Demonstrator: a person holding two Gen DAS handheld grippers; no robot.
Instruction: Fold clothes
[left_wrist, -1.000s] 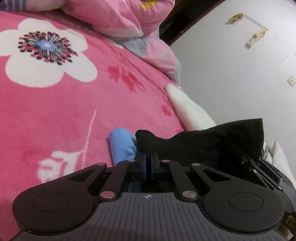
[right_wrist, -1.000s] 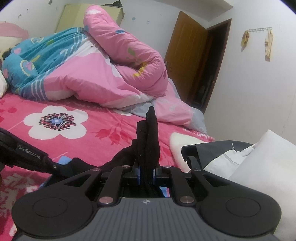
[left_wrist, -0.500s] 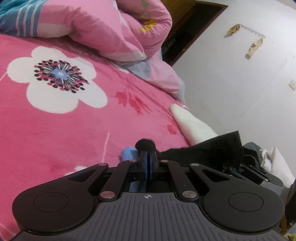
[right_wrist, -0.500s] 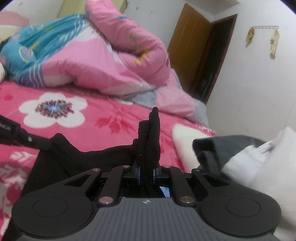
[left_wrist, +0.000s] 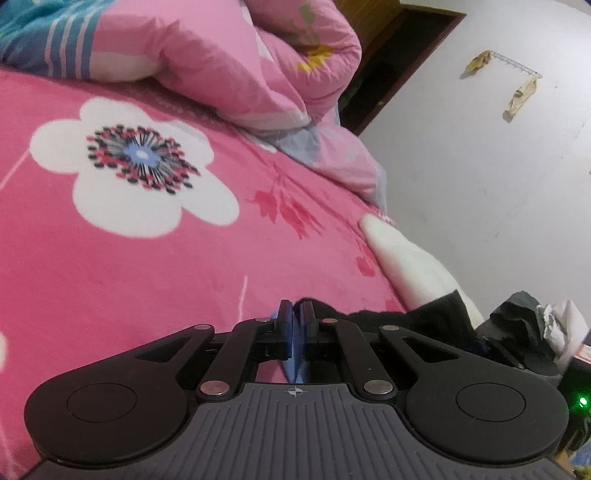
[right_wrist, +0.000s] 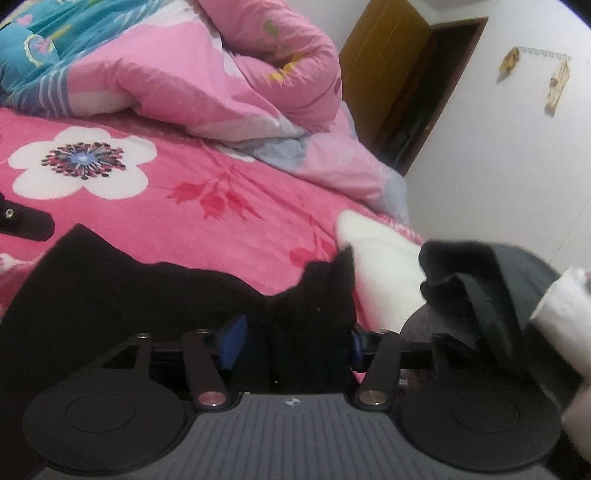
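A black garment (right_wrist: 147, 291) lies spread low over the pink flowered bed (right_wrist: 221, 229). In the right wrist view its right edge bunches up between my right gripper's (right_wrist: 293, 334) blue pads, which stand wide apart and open. Its left corner peaks next to my left gripper (right_wrist: 26, 221) at the left edge. In the left wrist view my left gripper (left_wrist: 296, 314) has its fingers nearly together, and the black garment (left_wrist: 406, 317) runs off to the right from behind the right finger. How much cloth sits in that pinch is hidden.
A pink and blue quilt (right_wrist: 221, 74) is heaped at the back of the bed. A white fluffy patch (right_wrist: 380, 266), a dark grey garment (right_wrist: 498, 288) and white cloth (right_wrist: 561, 306) lie at the right. Behind them are a white wall and a brown door (right_wrist: 384, 74).
The right gripper was shut on an upright fold of the black garment and has opened. The garment has dropped and spread flatter. Both cameras have tilted up toward the quilt.
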